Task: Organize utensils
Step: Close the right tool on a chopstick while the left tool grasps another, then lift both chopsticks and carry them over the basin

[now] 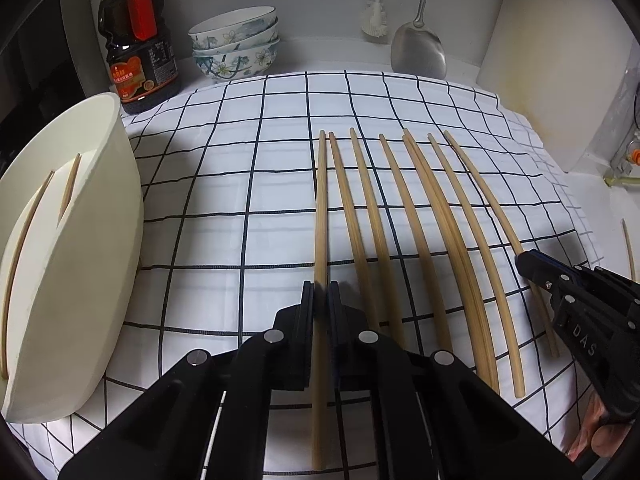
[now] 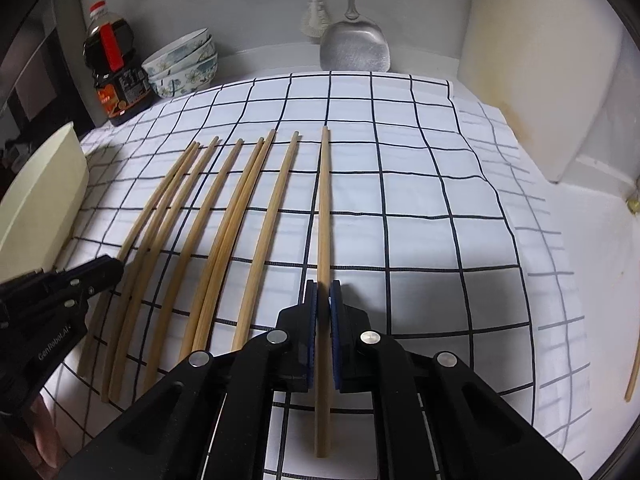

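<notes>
Several wooden chopsticks point(image 1: 420, 216) lie side by side on a white checked cloth point(image 1: 240, 184); the row also shows in the right wrist view point(image 2: 224, 216). My left gripper point(image 1: 321, 292) is shut on the leftmost chopstick point(image 1: 321, 208). My right gripper point(image 2: 323, 292) is shut on the rightmost chopstick point(image 2: 324, 200); it also shows at the right of the left wrist view point(image 1: 528, 264). The left gripper shows at the left of the right wrist view point(image 2: 108, 268). A cream holder point(image 1: 72, 264) with two chopsticks point(image 1: 68, 188) inside stands at the left.
A soy sauce bottle point(image 1: 138, 40) and stacked floral bowls point(image 1: 236, 44) stand at the back left. A metal spatula point(image 1: 418, 50) and a brush point(image 1: 376, 20) hang at the back wall. A white board point(image 1: 552, 60) leans at the right. One stray chopstick point(image 2: 634, 364) lies off the cloth.
</notes>
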Demonstrator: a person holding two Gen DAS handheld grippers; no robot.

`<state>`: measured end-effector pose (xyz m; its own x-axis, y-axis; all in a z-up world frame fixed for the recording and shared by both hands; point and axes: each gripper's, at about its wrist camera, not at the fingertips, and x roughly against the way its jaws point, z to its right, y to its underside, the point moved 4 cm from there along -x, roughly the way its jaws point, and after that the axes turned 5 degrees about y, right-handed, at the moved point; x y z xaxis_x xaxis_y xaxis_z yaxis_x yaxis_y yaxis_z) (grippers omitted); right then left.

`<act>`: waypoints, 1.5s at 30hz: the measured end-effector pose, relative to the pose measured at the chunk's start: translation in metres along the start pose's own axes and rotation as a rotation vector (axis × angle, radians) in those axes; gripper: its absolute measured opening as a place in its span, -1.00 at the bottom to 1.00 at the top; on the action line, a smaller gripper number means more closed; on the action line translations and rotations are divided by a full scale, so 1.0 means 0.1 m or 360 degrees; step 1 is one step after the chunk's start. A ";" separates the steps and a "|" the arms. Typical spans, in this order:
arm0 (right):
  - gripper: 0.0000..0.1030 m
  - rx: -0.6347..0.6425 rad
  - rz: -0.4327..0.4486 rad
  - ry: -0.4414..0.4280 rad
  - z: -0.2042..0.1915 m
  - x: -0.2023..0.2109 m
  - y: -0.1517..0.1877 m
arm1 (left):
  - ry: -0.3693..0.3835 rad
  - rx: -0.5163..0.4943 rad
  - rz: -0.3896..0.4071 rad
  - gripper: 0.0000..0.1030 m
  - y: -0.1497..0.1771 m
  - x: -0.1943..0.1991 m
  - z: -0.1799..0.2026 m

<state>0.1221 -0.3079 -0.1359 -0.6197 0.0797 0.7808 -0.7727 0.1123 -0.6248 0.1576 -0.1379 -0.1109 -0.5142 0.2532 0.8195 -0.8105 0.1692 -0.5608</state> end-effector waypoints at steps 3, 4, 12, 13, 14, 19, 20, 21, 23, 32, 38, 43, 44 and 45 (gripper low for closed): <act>-0.88 -0.0048 0.0021 -0.0034 0.04 0.05 -0.03 | 0.0038 0.0026 -0.0004 -0.86 0.02 0.03 -0.03; -0.88 -0.0064 0.0032 -0.0052 0.06 0.08 -0.04 | 0.0044 0.0031 0.0004 -0.86 0.02 0.06 -0.04; -0.88 -0.0133 0.0152 -0.0197 0.03 0.41 -0.15 | 0.0133 0.0053 0.0113 -0.86 -0.04 0.47 -0.06; -0.88 -0.0134 0.0169 -0.0214 0.01 0.46 -0.17 | 0.0146 0.0056 0.0136 -0.86 -0.06 0.55 -0.09; -0.88 -0.0133 0.0183 -0.0228 -0.02 0.51 -0.19 | 0.0158 0.0060 0.0159 -0.86 -0.08 0.64 -0.12; -0.88 -0.0111 0.0268 -0.0337 -0.28 0.79 -0.25 | 0.0171 0.0089 0.0254 -0.86 -0.14 1.02 -0.40; -0.88 -0.0100 0.0283 -0.0359 -0.35 0.83 -0.27 | 0.0165 0.0101 0.0274 -0.86 -0.15 1.10 -0.48; -0.88 -0.0083 0.0307 -0.0384 -0.46 0.90 -0.29 | 0.0159 0.0113 0.0292 -0.86 -0.15 1.17 -0.56; -0.88 -0.0056 0.0332 -0.0434 -0.64 0.99 -0.35 | 0.0140 0.0129 0.0322 -0.86 -0.15 1.30 -0.73; -0.88 0.0147 0.0330 -0.0612 -1.76 1.08 -0.60 | -0.0029 0.0300 0.0399 -0.86 -0.11 1.63 -1.71; -0.88 0.0243 0.0233 -0.0653 -2.41 0.90 -0.61 | -0.0073 0.0393 0.0383 -0.86 -0.01 1.55 -2.19; -0.88 0.0341 0.0168 -0.0639 -2.83 0.76 -0.63 | -0.0082 0.0426 0.0348 -0.86 0.04 1.46 -2.45; -0.88 0.0355 0.0154 -0.0635 -2.89 0.73 -0.62 | -0.0080 0.0432 0.0339 -0.86 0.04 1.44 -2.49; -0.88 0.0366 0.0138 -0.0633 -2.96 0.69 -0.62 | -0.0080 0.0434 0.0332 -0.86 0.04 1.42 -2.52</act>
<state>0.1677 -0.0164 -0.0408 -0.6532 -0.3116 0.6901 -0.6984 -0.1042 -0.7081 0.1518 0.1388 -0.0267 -0.6845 0.2071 0.6989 -0.7280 -0.1438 -0.6704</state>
